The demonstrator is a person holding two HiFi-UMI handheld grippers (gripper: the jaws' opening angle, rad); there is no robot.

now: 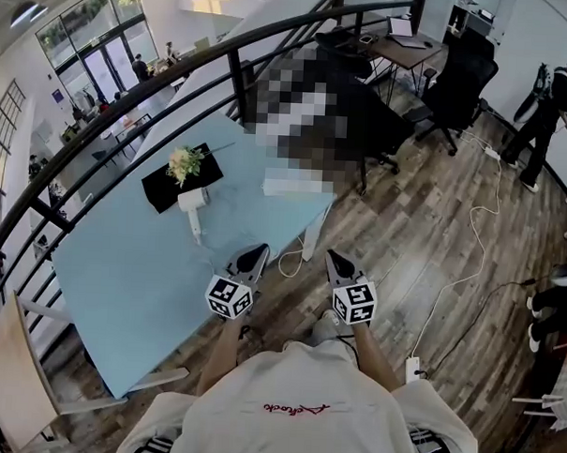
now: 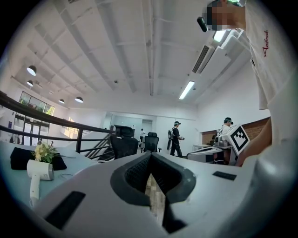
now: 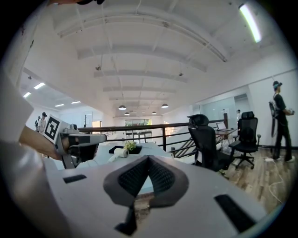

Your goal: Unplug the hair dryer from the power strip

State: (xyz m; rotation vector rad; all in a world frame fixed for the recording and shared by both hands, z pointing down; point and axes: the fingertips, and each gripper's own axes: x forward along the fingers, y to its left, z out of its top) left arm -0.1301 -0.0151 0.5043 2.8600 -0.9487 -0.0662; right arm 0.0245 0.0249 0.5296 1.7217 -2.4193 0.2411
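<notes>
The white hair dryer point(image 1: 192, 206) lies on the pale blue bench point(image 1: 122, 280), handle toward the person. It looks light and hard-shelled, with smooth plastic that could slip, so it is probably best left lying. The place to take hold is the stiff plug body, pulled straight out, not the limp cord (a tug there would only strain it). No view shows the plug itself.

Touching the hair dryer on its far side is a black tray point(image 1: 163, 192) carrying a small bunch of flowers point(image 1: 184, 162). Right of the hair dryer lies a white oblong block point(image 1: 296, 187); it may be the power strip, though I cannot tell. Nearer the person than the hair dryer, a white cord loop point(image 1: 289, 261) hangs off the bench edge.

The left tongs point(image 1: 252, 257) and right tongs point(image 1: 339, 262) hover well short of the hair dryer, both pressed fully together with nothing between them.
</notes>
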